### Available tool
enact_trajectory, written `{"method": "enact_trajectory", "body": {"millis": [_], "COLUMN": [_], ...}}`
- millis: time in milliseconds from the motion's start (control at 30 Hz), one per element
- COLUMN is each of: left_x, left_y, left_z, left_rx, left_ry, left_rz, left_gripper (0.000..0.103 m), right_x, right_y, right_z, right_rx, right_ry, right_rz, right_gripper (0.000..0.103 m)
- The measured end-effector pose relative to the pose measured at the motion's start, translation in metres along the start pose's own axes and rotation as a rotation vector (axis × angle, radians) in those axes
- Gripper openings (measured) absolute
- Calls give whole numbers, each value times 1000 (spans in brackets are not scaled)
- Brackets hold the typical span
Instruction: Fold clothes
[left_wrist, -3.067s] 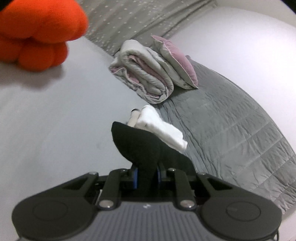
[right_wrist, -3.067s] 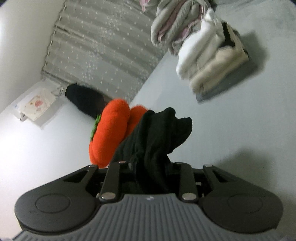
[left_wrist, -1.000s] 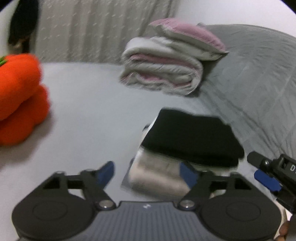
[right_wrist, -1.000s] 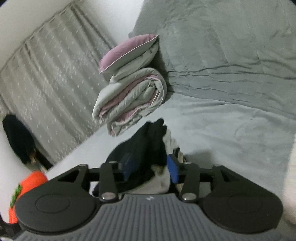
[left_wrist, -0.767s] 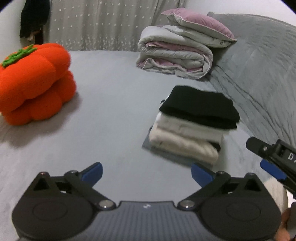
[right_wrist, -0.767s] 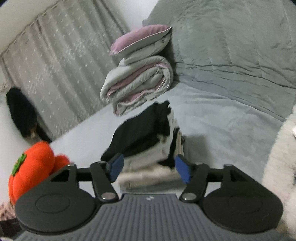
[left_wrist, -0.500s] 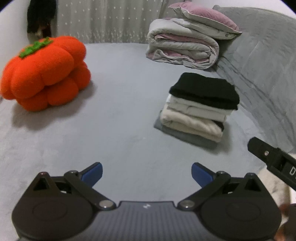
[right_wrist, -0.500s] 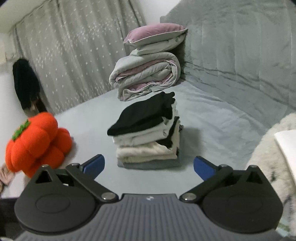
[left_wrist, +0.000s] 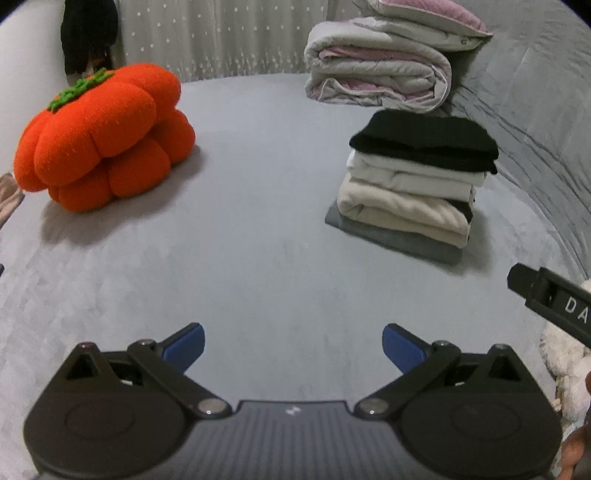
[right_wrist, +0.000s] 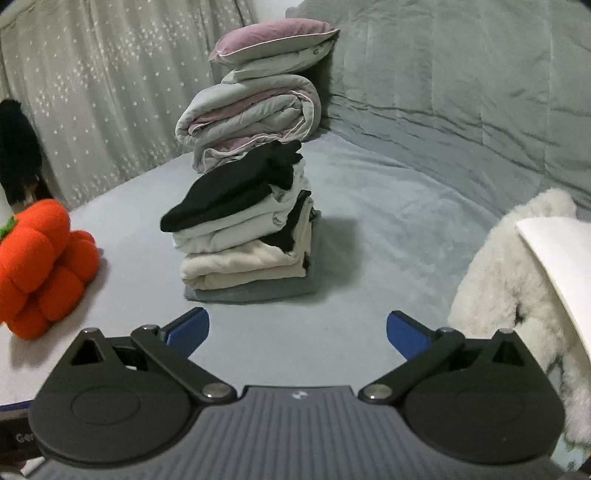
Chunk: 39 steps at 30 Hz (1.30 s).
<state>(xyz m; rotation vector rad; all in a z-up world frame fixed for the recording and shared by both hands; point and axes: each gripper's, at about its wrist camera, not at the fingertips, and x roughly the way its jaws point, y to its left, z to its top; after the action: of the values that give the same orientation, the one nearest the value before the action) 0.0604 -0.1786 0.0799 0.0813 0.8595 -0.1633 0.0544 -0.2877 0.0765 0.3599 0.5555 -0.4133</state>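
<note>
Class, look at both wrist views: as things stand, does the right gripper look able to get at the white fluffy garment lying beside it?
Probably yes. The right gripper is open and empty, and the white fluffy garment lies just to its right on the bed, nothing between them.

White fluffy thing (right_wrist: 506, 280) edge-cropped

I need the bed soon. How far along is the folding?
Done: a black garment lies folded on top of the stack on the bed. In hand: nothing; the left tongs and right tongs stand open and empty, their jaws having just opened. Left: I see no unfolded clothes, though a fluffy white thing lies at right.
</note>
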Motion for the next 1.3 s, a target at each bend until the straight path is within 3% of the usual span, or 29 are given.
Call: {"method": "enact_trajectory", "body": {"millis": [1300], "left_x": [-11], "left_y": [-7], "left_z": [9], "left_rx": [43], "left_ry": [-16], "left_rz": [-9], "left_gripper": [102], "right_x": [-6], "right_y": [5], "right_z": [-5], "right_rx": [-37], "right_ry": [-8], "right_rz": [-27], "right_gripper": [103]}}
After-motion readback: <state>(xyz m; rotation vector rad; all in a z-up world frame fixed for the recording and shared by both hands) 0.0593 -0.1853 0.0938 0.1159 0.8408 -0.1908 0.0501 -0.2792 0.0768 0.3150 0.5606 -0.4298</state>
